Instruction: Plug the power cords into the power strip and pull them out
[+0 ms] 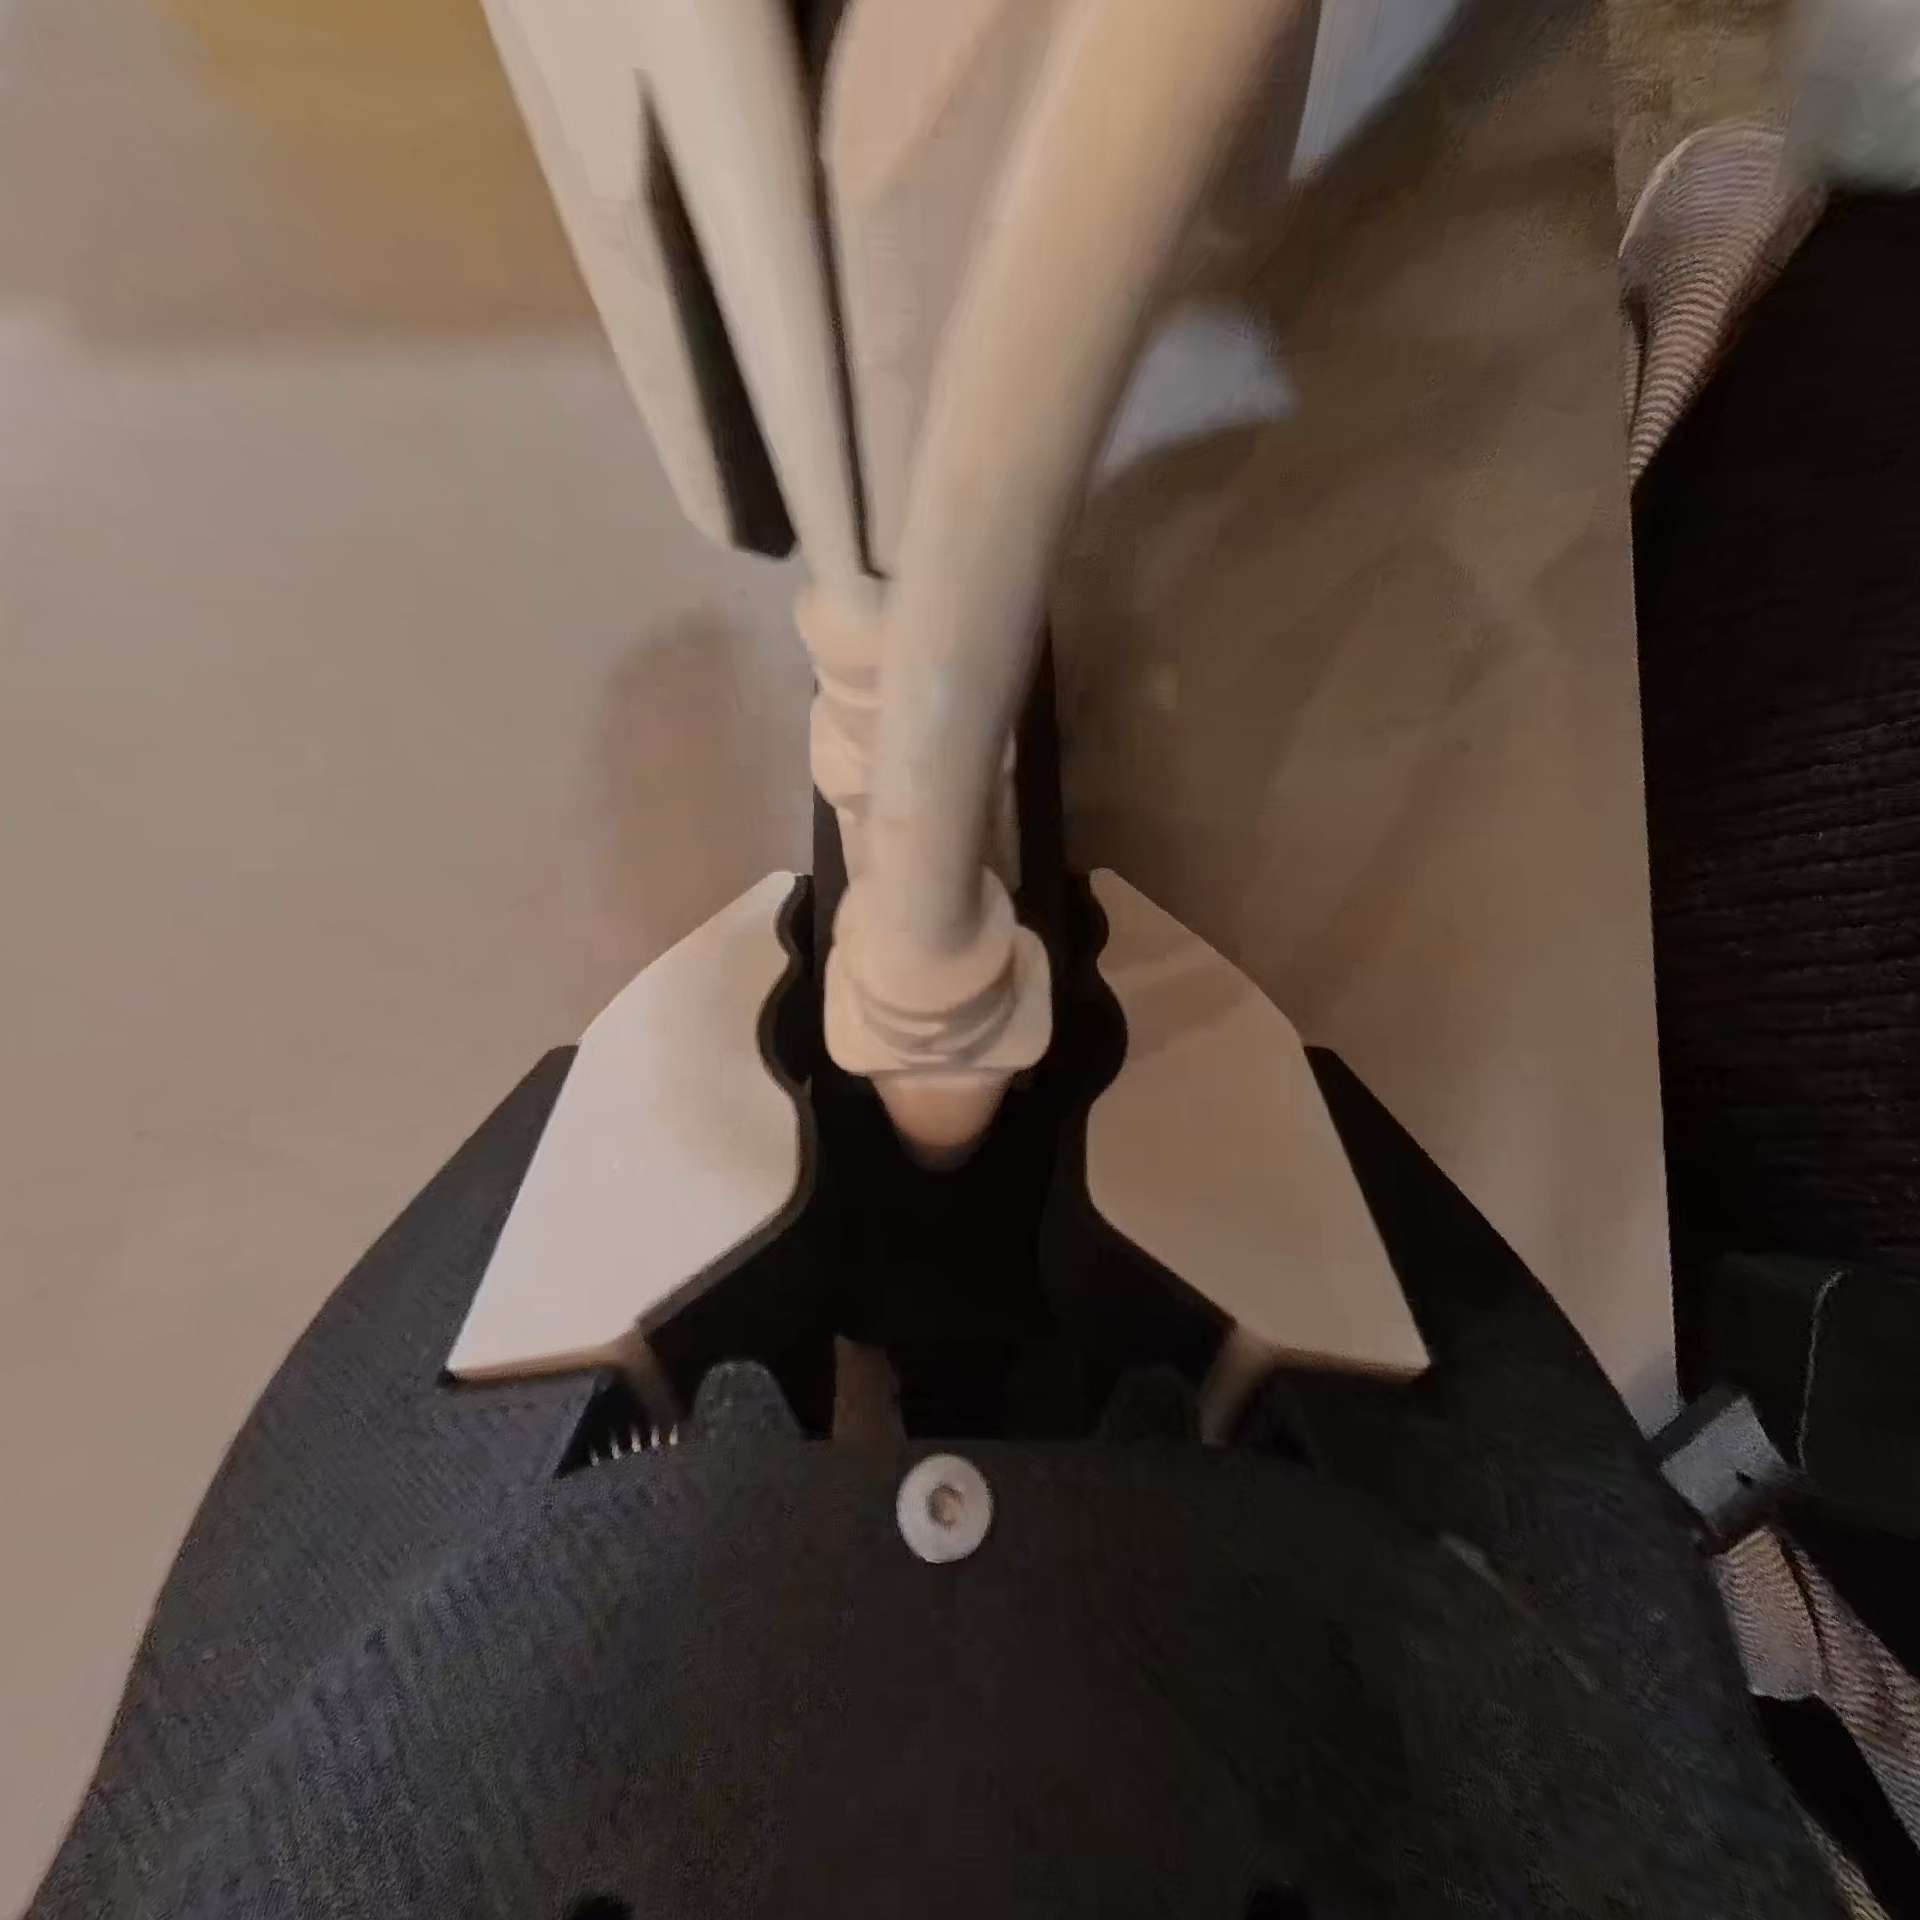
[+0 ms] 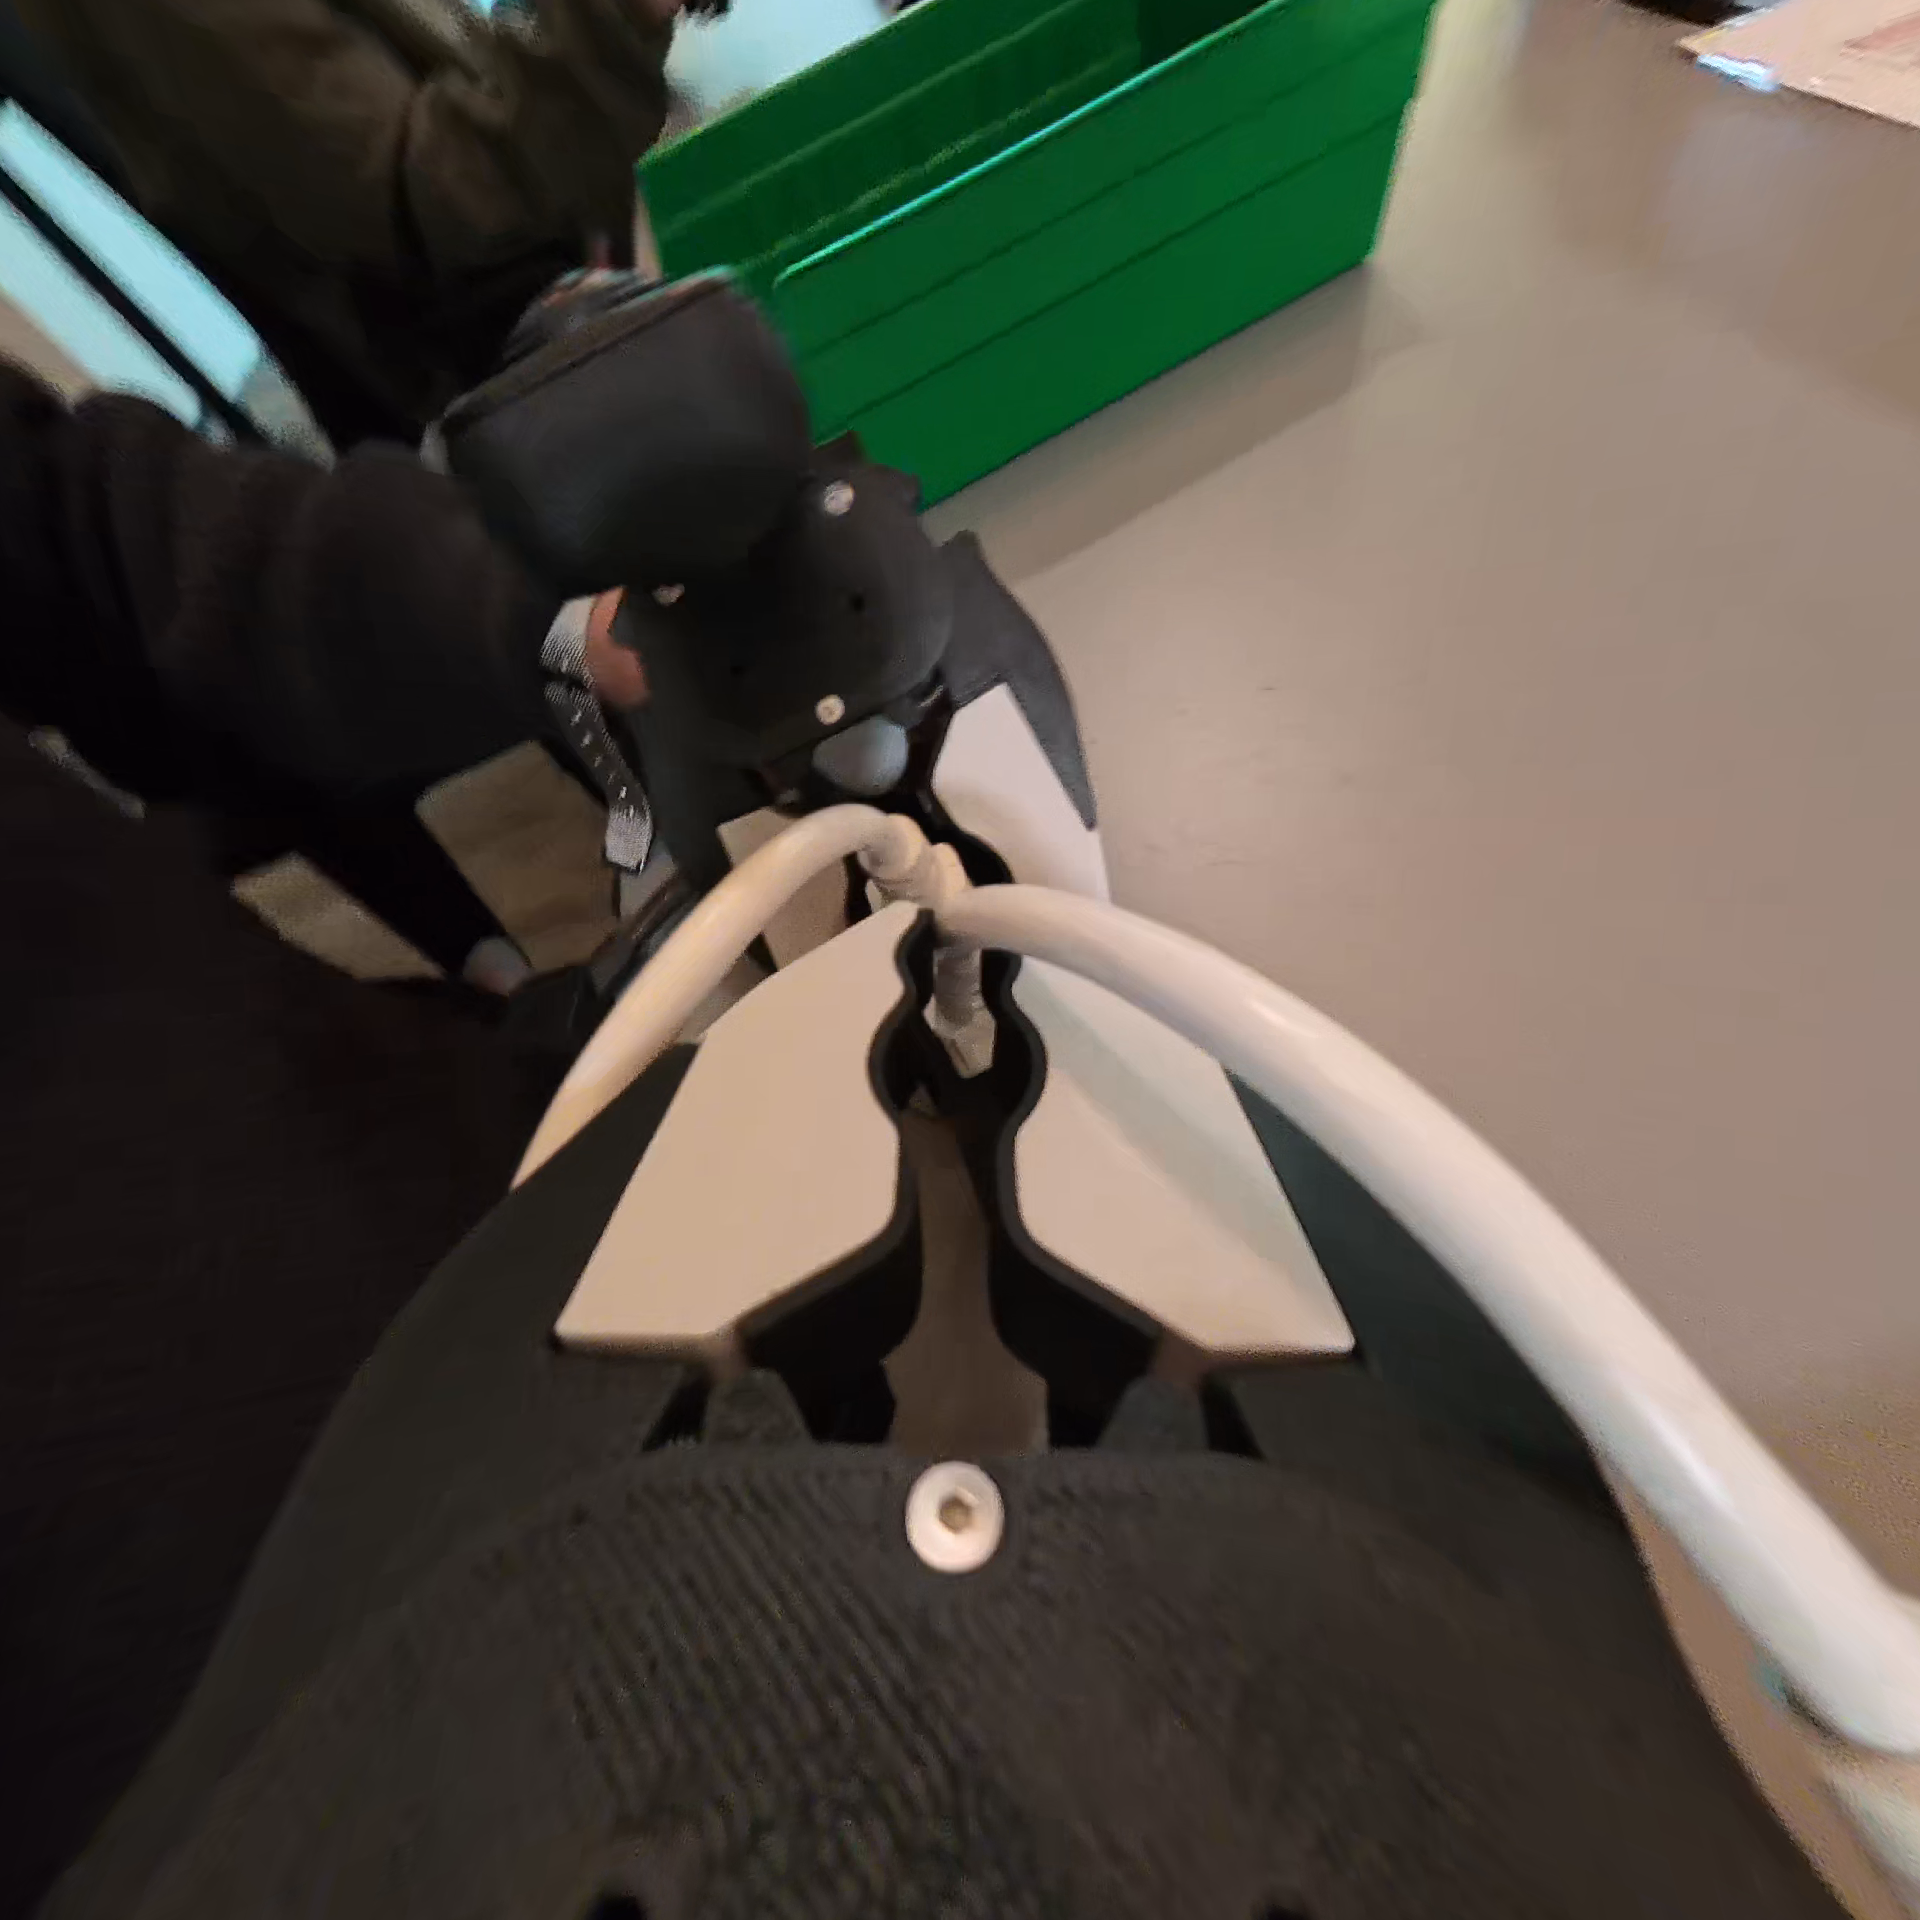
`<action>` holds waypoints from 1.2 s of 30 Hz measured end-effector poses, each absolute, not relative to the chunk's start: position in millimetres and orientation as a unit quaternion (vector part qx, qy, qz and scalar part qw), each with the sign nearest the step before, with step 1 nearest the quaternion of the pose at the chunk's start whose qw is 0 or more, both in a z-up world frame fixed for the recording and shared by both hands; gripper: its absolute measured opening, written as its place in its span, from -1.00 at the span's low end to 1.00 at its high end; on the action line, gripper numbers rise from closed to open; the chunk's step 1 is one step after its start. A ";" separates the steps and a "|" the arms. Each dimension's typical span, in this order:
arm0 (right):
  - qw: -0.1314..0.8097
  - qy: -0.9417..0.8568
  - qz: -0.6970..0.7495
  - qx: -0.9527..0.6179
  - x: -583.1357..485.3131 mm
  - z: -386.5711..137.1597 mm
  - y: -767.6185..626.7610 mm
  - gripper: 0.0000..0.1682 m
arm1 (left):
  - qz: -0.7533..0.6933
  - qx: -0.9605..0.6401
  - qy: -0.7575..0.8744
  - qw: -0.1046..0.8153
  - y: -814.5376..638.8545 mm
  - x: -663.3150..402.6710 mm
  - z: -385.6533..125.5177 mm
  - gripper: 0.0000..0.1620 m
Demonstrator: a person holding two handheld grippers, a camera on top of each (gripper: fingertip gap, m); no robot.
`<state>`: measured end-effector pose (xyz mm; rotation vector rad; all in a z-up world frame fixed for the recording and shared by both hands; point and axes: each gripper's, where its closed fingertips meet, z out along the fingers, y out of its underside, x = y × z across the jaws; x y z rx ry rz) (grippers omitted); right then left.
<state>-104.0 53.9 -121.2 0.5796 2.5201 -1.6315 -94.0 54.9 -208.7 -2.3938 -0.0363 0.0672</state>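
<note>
My left tool (image 1: 940, 997) is clamped on the ribbed collar of a white cord (image 1: 935, 997). The cord (image 1: 997, 436) runs ahead, blurred, beside another pale piece (image 1: 665, 260) above the beige bench (image 1: 312, 831).

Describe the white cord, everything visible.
The white cord looks like smooth, round, glossy plastic. In the right wrist view it arcs off both ways from a ribbed strain-relief end pinched in the right gripper. The left gripper meets that end from the far side; its own view shows a ribbed collar between its fingers. No plug prongs or power strip show.
</note>
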 end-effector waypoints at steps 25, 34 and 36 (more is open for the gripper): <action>0.044 0.769 -0.603 0.208 -94.1 -67.4 91.6 -0.79 | 0.027 -0.931 -0.037 0.362 48.9 -96.3 -208.0 -0.39; -0.048 0.877 -0.469 0.095 -79.2 -86.2 34.2 -0.65 | 0.026 -0.916 -0.039 0.397 36.0 -92.1 -196.6 -0.39; -0.084 0.894 -0.435 0.071 -83.5 -92.2 29.1 -0.66 | 0.025 -0.917 -0.041 0.396 31.2 -91.3 -197.3 -0.43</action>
